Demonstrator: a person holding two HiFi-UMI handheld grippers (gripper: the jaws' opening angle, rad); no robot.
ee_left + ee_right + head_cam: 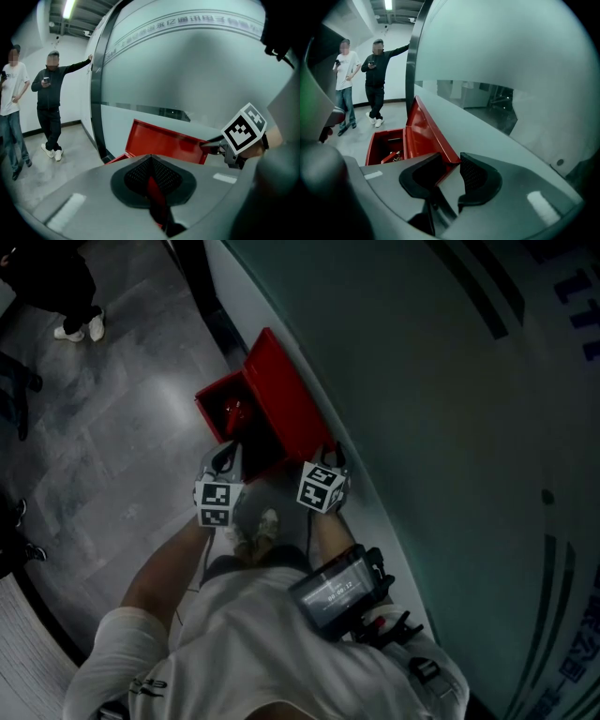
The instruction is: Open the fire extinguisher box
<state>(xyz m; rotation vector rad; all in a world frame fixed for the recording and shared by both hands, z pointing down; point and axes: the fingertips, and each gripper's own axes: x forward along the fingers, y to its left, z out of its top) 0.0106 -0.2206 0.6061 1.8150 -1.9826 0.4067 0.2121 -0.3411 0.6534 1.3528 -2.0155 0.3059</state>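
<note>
- Spotted the fire extinguisher box [214, 418] down on the grey floor [122, 437], tucked right against the curved frosted glass wall [422, 381].
- Found it open: lid [286, 395] swung up and back, leaning on that wall, red inner face showing.
- Glimpsed a red item [234, 412] lying inside the box, too dim to name for sure.
- Caught the left gripper [151, 180] clamped tight, pads pinched on a thin red edge; placed it at the box's near left corner in the head view.
- Caught the right gripper [449, 176] with jaws parted, the lid's near corner sitting between the pads, the gap far wider than the thin sheet, so nothing squeezed there.
- Placed that right gripper hard by the glass wall, at the lid's near end, with the left one just beside it across the box's near side.
- Picked out two onlookers well back on the floor beyond the box: a person in dark clothes [375, 79] with one arm stretched out to the wall's dark frame [410, 70], and a person in a white shirt [345, 75] close alongside.
</note>
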